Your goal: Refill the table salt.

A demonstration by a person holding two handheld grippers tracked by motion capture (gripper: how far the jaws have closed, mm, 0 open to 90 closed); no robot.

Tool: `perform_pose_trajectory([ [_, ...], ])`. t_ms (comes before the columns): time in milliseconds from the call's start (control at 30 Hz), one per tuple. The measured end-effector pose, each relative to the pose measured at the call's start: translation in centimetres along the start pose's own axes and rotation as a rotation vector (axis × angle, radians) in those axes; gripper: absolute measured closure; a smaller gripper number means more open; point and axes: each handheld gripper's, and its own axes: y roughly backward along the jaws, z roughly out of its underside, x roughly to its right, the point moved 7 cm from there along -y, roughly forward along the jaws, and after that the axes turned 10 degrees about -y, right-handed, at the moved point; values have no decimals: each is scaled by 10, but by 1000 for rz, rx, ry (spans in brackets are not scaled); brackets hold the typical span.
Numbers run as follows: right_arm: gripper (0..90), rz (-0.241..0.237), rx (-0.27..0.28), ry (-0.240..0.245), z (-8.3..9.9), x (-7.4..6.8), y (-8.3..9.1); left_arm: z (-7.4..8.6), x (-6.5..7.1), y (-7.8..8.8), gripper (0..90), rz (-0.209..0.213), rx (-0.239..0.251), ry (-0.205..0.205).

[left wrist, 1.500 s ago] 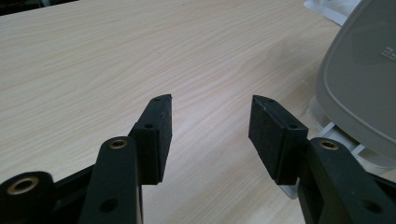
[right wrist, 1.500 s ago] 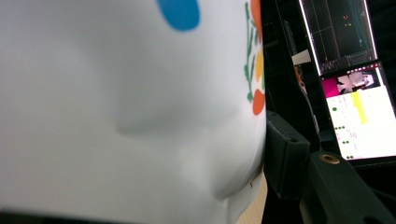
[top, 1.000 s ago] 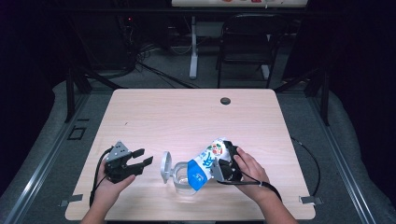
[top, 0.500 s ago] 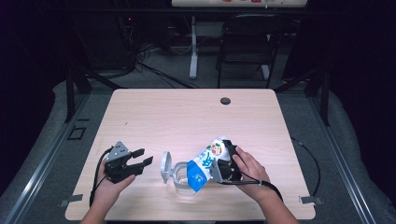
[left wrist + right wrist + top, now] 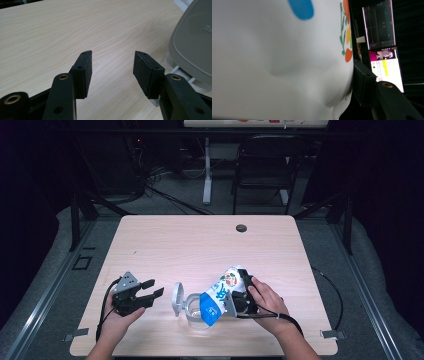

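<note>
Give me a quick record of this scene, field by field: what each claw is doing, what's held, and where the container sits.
left claw: open, nothing between its jaws, near the table's front left
right claw: shut on the pouch
pouch: white and blue, tilted, lower end at the container's opening
container: clear, grey lid flipped open
table: light wood

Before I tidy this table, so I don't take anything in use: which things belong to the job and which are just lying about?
In use:
- pouch, tipped over the container, clamped in the right gripper
- clear container with its grey lid swung open
- left gripper, open, beside the lid

Not in use:
- chair behind the table
- cables on the floor
</note>
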Motion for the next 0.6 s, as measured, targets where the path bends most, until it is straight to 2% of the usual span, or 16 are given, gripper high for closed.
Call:
perform_pose_trajectory([
  [600,517,18,0,38,-4,2,0,0,0,0,502,0,1,1],
])
